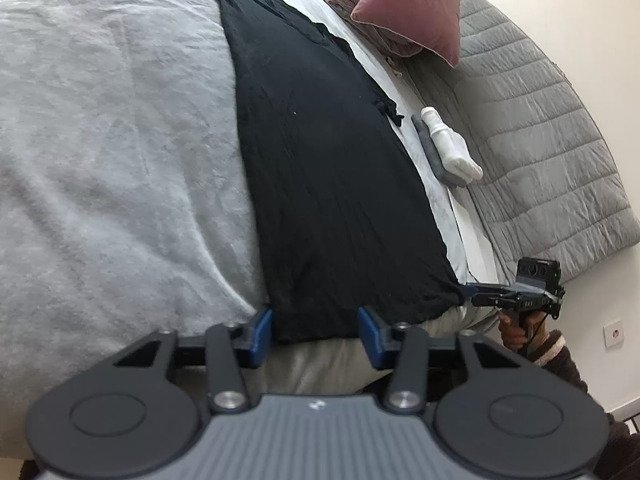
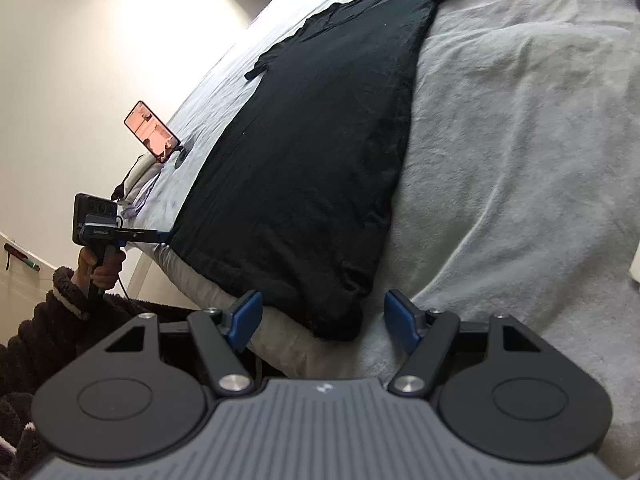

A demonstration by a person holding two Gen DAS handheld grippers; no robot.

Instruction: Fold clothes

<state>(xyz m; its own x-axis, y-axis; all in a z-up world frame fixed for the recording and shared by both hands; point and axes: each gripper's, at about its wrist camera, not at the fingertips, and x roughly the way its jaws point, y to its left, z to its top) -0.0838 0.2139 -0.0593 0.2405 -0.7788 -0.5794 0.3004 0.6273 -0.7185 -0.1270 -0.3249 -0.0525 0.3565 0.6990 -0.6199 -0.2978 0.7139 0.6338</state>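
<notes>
Left wrist view puts the long black crinkled-fabric garment [image 1: 320,184] straight ahead of the left gripper [image 1: 315,334], its near hem lying between the two blue-padded fingers [image 1: 258,332]; the jaws stand partly apart and the pads do not press on the cloth. At the hem's far corner, the right gripper [image 1: 466,294] reaches in from the side with its tips at the cloth edge, held by a hand [image 1: 516,330] in a dark fuzzy sleeve. Right wrist view shows the right gripper [image 2: 323,318] with jaws fairly wide, the rounded near corner of the garment lying between them, apart from both pads. The left gripper [image 2: 166,236] meets the opposite hem corner there.

The garment lies flat and lengthwise on a pale grey fleecy blanket [image 1: 112,152] covering the bed, narrow, with fine wrinkles and a short sleeve sticking out at one side. Beyond it lie a grey and a white rolled sock pair [image 1: 448,148], a dusty-pink velvet cushion [image 1: 412,8] and a grey quilted headboard pad [image 1: 540,140]. A lit phone [image 2: 151,131] stands on a holder at the bed's edge.
</notes>
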